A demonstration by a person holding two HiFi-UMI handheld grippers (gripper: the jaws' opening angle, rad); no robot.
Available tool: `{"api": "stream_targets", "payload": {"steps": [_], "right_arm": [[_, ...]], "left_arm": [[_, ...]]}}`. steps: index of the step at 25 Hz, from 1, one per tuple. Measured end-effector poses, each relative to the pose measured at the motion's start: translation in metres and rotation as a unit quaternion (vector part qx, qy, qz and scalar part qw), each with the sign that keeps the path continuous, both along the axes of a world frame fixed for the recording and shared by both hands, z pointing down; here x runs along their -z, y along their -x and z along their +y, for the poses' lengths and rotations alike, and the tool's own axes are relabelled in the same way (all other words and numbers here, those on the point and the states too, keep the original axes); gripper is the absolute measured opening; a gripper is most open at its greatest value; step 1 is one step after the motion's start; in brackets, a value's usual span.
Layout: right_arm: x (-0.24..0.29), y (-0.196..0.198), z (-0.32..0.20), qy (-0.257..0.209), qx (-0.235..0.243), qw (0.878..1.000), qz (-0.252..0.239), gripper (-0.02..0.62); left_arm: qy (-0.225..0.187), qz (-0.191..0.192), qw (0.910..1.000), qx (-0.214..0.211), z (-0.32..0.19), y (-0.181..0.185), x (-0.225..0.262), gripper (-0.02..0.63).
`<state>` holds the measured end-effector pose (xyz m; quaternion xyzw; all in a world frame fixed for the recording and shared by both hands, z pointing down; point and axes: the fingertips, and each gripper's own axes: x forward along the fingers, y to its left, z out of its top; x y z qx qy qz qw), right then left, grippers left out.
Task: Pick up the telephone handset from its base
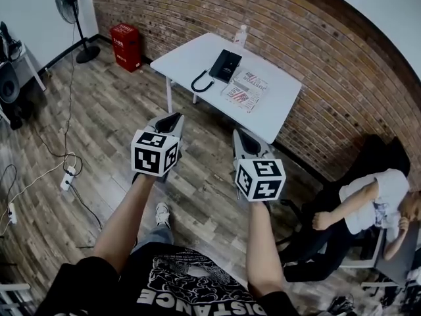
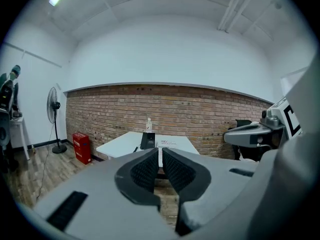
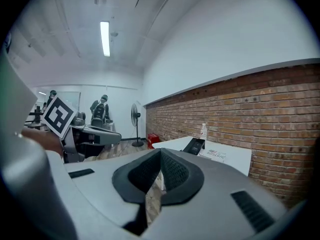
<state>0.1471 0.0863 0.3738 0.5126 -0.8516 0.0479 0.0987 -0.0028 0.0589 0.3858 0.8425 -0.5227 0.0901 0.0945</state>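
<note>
A black telephone [image 1: 225, 65] with its handset on the base and a coiled cord [image 1: 199, 82] sits on a white table [image 1: 191, 56] by the brick wall. The same telephone [image 2: 148, 140] shows small and far off in the left gripper view, and the telephone [image 3: 193, 146] appears likewise in the right gripper view. My left gripper [image 1: 173, 119] and right gripper [image 1: 242, 137] hang side by side over the wooden floor, well short of the table. Both are shut, with nothing between the jaws.
Printed papers [image 1: 245, 88] and a clear bottle [image 1: 241, 35] lie on the table. A red box [image 1: 126, 45] and a standing fan [image 1: 71, 5] are at the far left. A person sits in a chair [image 1: 368, 206] at right. Cables and a power strip [image 1: 66, 178] cross the floor.
</note>
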Motion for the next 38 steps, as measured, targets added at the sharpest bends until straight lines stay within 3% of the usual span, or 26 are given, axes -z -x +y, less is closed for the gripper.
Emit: {"api": "stream_targets", "payload": {"steps": [19, 28, 38], "right_arm": [[-0.001, 0.061, -0.172, 0.027, -0.064, 0.998, 0.012, 0.0], [-0.003, 0.082, -0.222, 0.027, -0.087, 0.996, 0.01, 0.0], [-0.01, 0.068, -0.256, 0.027, -0.11, 0.994, 0.005, 0.0]], "left_arm": [[0.027, 0.021, 0.9955, -0.088, -0.192, 0.051, -0.005, 0.098], [0.037, 0.02, 0.9913, -0.125, -0.246, 0.066, -0.016, 0.135], [0.055, 0.024, 0.9852, -0.161, -0.282, 0.045, -0.034, 0.141]]}}
